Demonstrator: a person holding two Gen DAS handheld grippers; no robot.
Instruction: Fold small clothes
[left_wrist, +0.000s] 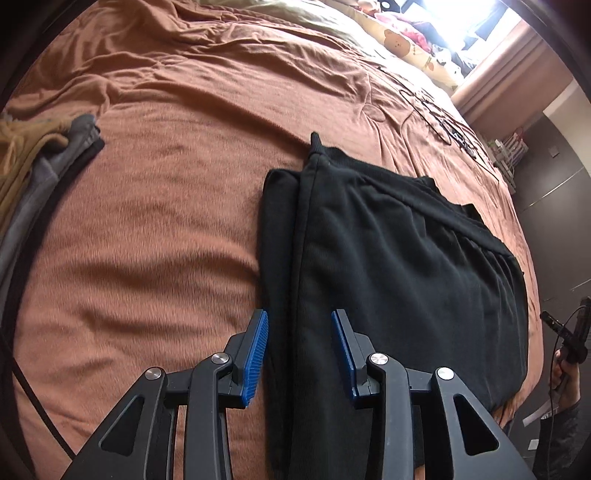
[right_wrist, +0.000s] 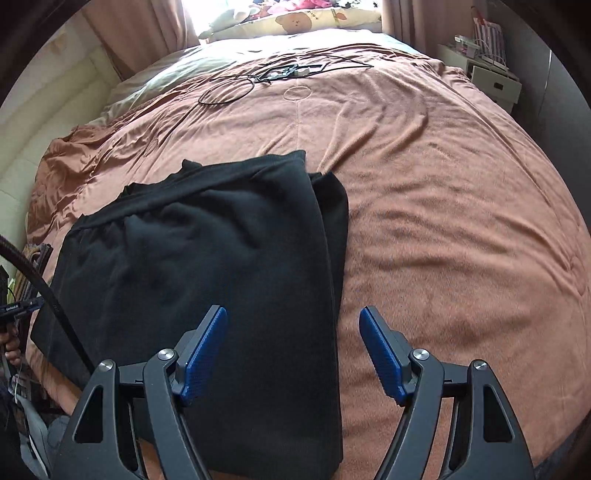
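Black garment (left_wrist: 388, 266), folded, lies flat on the bed's brown blanket (left_wrist: 155, 229), below and ahead of both tools. Left tool (left_wrist: 300, 354): blue pads partly spread above the garment's folded edge, pinching nothing. Right tool (right_wrist: 292, 354): pads spread wide over the garment's right edge, empty. Other clothes (left_wrist: 40, 158) lie far left of the left tool.

Bedroom surroundings: non-task items

A rust-brown blanket (right_wrist: 443, 221) covers the bed. Black cables (right_wrist: 236, 86) lie looped on it near the far end, beside a small device (right_wrist: 291, 71) too small to identify. A bear-print pillow (right_wrist: 295, 22) lies under the bright window (left_wrist: 461, 14), between pink curtains (right_wrist: 147, 29). A white bedside cabinet (right_wrist: 491, 79) stands at the far right.
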